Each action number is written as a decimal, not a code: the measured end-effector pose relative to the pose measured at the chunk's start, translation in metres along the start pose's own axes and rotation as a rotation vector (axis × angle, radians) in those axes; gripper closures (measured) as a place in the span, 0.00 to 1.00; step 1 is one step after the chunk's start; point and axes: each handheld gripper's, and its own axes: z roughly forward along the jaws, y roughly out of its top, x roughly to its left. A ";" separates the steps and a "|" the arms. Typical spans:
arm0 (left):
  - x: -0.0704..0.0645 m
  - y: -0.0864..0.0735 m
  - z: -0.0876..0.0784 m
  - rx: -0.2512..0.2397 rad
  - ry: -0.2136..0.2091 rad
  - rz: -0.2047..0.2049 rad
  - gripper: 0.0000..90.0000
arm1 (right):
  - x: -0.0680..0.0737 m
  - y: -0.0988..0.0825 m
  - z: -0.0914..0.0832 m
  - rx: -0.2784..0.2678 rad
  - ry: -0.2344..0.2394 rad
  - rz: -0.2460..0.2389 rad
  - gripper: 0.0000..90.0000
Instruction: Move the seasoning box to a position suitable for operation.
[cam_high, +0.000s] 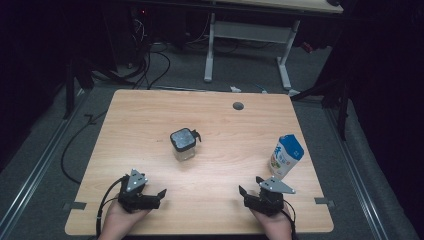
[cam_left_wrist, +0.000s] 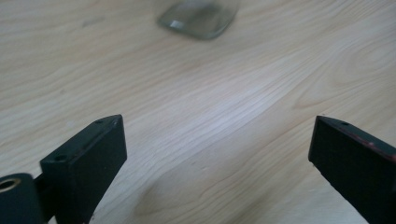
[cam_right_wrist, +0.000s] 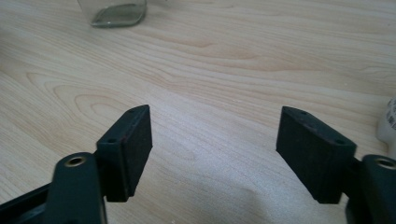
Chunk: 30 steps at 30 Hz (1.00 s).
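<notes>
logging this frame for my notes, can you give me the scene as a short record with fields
surface: wooden table
middle of table: clear square jar with a dark lid, upright
right side: blue and white carton, upright
left gripper: near edge, jaws open, nothing between them
right gripper: near edge, just below the carton, jaws open, nothing between them
contact: neither gripper touches the jar or the carton

Only jar (cam_high: 183, 144) and carton (cam_high: 286, 156) interrupt table (cam_high: 150, 120).
</notes>
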 end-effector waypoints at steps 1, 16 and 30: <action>0.002 0.000 -0.003 -0.036 -0.036 -0.010 0.06 | 0.000 0.000 -0.001 -0.008 -0.004 -0.002 0.34; 0.009 -0.004 -0.006 -0.043 -0.037 -0.033 0.15 | 0.000 -0.001 -0.006 -0.023 -0.007 -0.014 0.36; 0.016 -0.006 -0.015 -0.153 0.010 -0.060 0.41 | 0.000 0.001 -0.008 -0.033 0.026 -0.015 0.41</action>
